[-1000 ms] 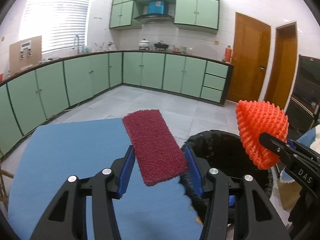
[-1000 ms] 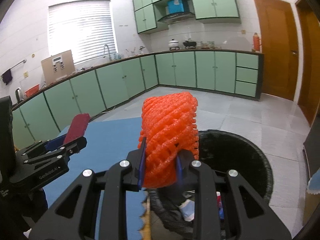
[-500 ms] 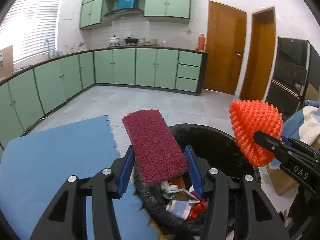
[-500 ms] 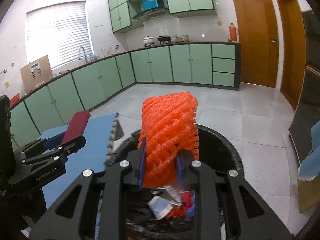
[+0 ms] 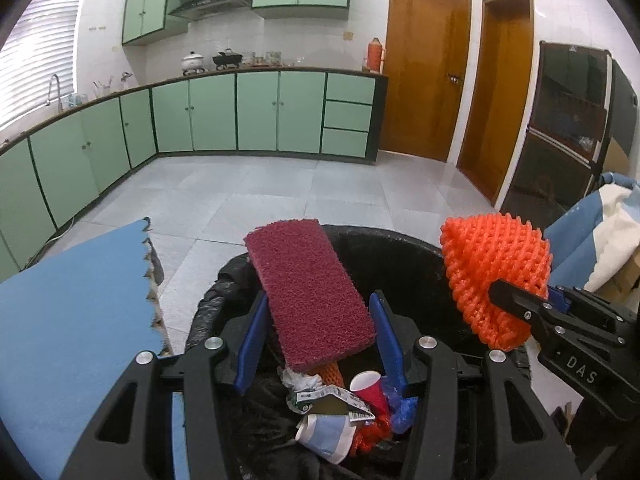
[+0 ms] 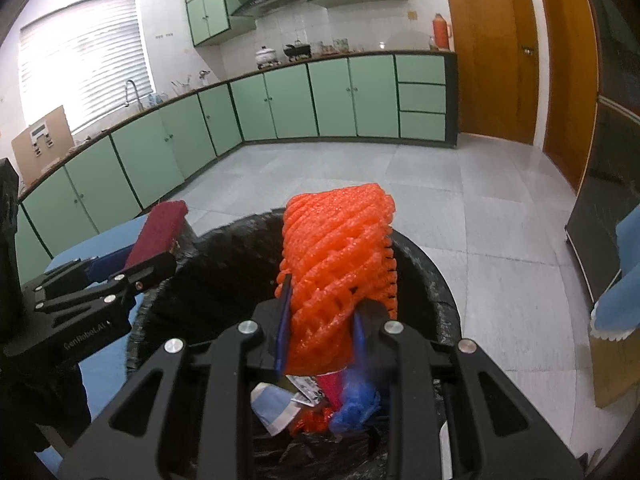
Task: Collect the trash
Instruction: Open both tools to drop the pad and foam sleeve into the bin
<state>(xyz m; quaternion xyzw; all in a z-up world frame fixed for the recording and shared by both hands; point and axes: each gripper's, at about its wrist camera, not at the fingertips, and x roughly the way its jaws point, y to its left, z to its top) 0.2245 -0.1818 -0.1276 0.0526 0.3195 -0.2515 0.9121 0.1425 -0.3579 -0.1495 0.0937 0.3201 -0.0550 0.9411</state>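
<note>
My left gripper [image 5: 318, 316] is shut on a dark red scouring pad [image 5: 308, 292] and holds it over the black-lined trash bin [image 5: 400, 256]. My right gripper [image 6: 320, 312] is shut on an orange foam fruit net [image 6: 340, 264], also over the bin [image 6: 428, 276]. In the left wrist view the net [image 5: 496, 264] and the right gripper [image 5: 516, 304] show at the right. In the right wrist view the pad [image 6: 158, 236] and the left gripper [image 6: 152, 264] show at the left. The bin holds cups, wrappers and blue plastic [image 5: 340, 420].
A blue mat with a jagged edge [image 5: 72, 304] covers the table to the left of the bin. Grey tiled floor lies beyond, with green cabinets [image 5: 256, 112] and wooden doors [image 5: 424, 76]. A chair with blue and white cloth [image 5: 600, 232] stands at the right.
Both grippers have moved right, from over the blue mat to over the bin, each still holding its item. The bin's contents have come into view.
</note>
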